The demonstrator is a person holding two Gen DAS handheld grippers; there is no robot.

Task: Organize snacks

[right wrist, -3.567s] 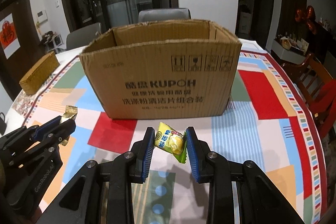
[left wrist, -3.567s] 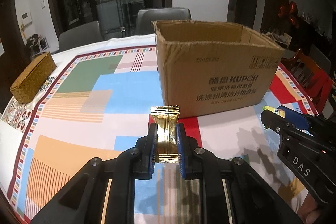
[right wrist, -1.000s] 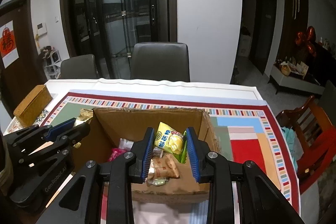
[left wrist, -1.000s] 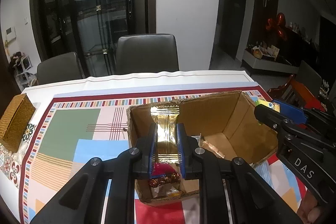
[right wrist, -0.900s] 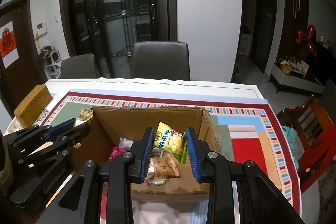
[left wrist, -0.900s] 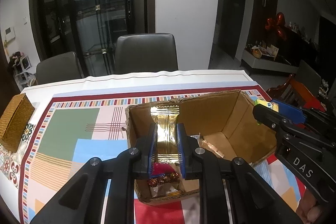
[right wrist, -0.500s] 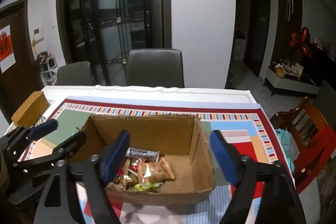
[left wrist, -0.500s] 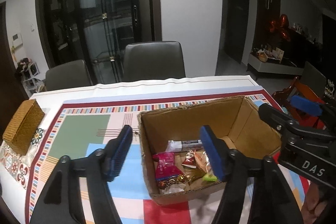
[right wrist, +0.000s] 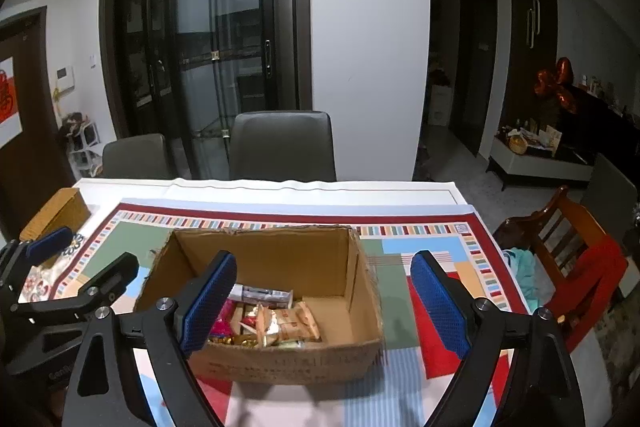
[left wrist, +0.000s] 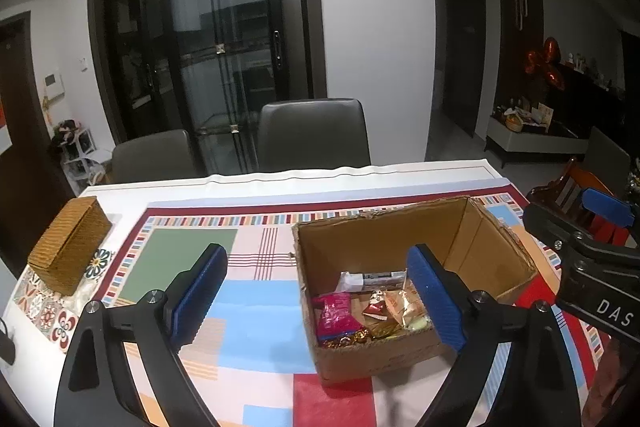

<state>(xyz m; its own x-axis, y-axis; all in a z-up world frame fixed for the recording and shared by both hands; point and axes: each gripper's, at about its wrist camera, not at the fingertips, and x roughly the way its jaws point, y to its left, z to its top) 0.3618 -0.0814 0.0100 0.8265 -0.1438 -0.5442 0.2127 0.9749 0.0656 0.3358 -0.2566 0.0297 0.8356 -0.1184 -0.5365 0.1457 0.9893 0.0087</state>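
Left tongs (left wrist: 316,291): jaws spread wide, nothing between the pads. Right tongs (right wrist: 324,303): jaws spread wide, likewise empty. Both sets have just been opening.

In each wrist view the cardboard box (left wrist: 496,243) sits at 12 o'clock ahead of the tongs, on the patterned cloth (left wrist: 188,251) covering the surface. The snacks (left wrist: 372,311) lie loose on the box floor, bunched toward its near-left corner: a pink packet (left wrist: 336,315), a long white wrapper (left wrist: 372,279) and several gold and tan sachets. In the right wrist view the same pile (right wrist: 276,319) lies just past the left pad. A woven box (left wrist: 70,245) stands at 9 o'clock, well apart from the carton.

Step in hand, as judged: release into the box is complete; both tongs are clear of the load.

Next move, as judged: withdraw both tongs from above the box and locate further snacks. No loose snack is visible on the cloth outside the carton, so the task may be near its end.

Difference from one second earlier: the left tongs gripped a gold sachet and the right a yellow-green packet, both over the box. Both items are now out of the jaws.
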